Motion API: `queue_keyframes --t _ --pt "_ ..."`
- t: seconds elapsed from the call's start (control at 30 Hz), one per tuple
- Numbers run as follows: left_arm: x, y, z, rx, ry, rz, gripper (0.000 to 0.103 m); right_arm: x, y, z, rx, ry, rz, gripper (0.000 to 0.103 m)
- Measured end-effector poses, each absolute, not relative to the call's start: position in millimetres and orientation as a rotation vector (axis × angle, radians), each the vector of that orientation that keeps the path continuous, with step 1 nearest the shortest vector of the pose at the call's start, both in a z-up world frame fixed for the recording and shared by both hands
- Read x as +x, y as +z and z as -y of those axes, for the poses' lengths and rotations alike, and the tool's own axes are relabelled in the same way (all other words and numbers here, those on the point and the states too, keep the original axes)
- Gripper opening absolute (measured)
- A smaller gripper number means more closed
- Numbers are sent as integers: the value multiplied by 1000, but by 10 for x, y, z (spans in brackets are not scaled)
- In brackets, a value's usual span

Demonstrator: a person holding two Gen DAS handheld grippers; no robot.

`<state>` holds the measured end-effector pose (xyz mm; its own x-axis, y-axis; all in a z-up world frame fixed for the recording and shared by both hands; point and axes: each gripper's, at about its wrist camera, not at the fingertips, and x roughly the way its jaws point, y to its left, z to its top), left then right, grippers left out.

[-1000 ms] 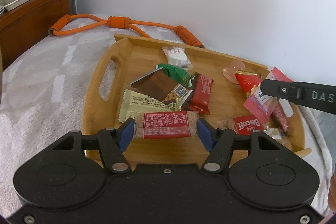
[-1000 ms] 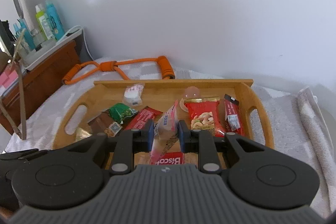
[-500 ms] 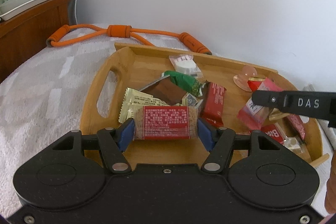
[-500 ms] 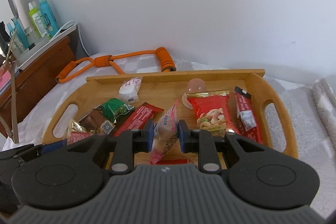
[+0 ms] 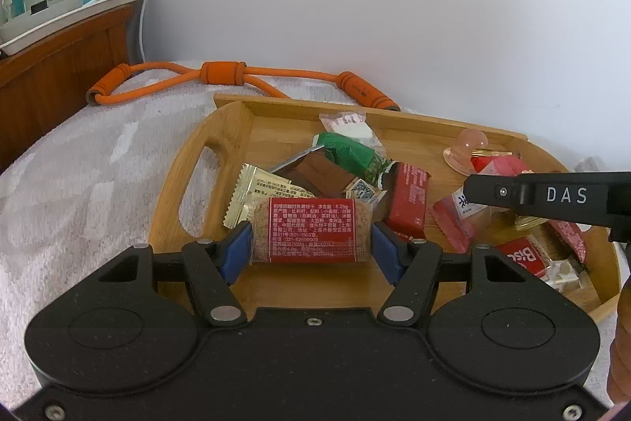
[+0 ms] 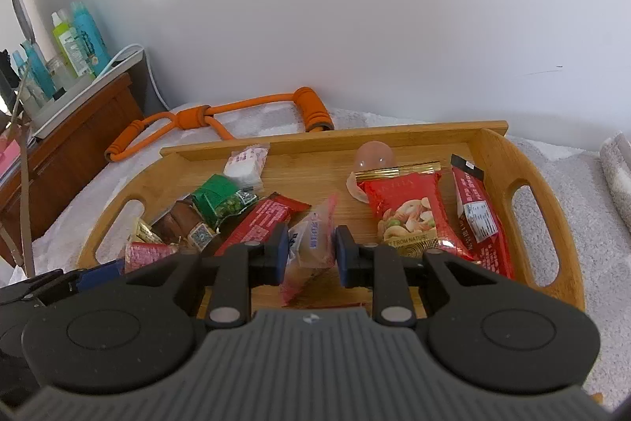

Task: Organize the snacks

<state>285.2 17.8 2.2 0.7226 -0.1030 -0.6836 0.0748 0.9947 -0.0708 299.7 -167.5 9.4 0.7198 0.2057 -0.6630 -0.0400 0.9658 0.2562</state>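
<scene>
- Left wrist view: the left tongs [image 5: 311,243] are clamped end to end on a red-labelled clear-wrapped biscuit bar [image 5: 312,234], held level above the near edge of the wooden handled tray [image 5: 205,160]. Below lie a gold foil packet [image 5: 252,194], a brown square packet [image 5: 315,172] and a green crinkled packet [image 5: 351,156]. The right tongs' black finger crosses in from the right.
- Right wrist view: the right tongs [image 6: 311,255] pinch a pink translucent sachet [image 6: 311,243] edge-up over the tray's middle; a red nut pouch [image 6: 410,212] and a red stick packet [image 6: 479,219] lie to its right.
- To do this well, I would keep both grips steady, lower each snack beside its like, and release only once it is resting on the wood.
</scene>
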Motion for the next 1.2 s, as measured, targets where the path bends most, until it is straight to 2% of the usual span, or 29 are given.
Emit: queue_keyframes --t 0.5,0.57,0.67,0.7,0.73,0.77,0.97,1.03,1.2 --pt "2848 29 -158 -45 -83 -757 64 2922 137 1701 228 140 -740 38" --pt "2845 41 -166 -48 -81 -758 66 2909 165 1702 228 139 -734 41" --pt "2825 72 -165 -43 -83 -749 72 2888 217 1710 227 140 -722 48" --pt "2813 87 -165 -42 -88 -745 78 2876 237 1709 224 139 -717 56" --pt "2802 102 -166 -44 -94 -740 85 2863 257 1705 219 140 -713 59" --pt "2786 122 -163 -45 -97 -732 88 2851 275 1698 214 142 -710 60" --pt "2718 225 -148 -36 -96 -723 94 2753 394 1673 185 140 -685 69" --pt "2684 261 -153 -43 -107 -726 99 2709 444 1669 174 137 -673 76" --pt "2545 372 -146 -27 -100 -711 103 2561 579 1684 158 138 -642 86"
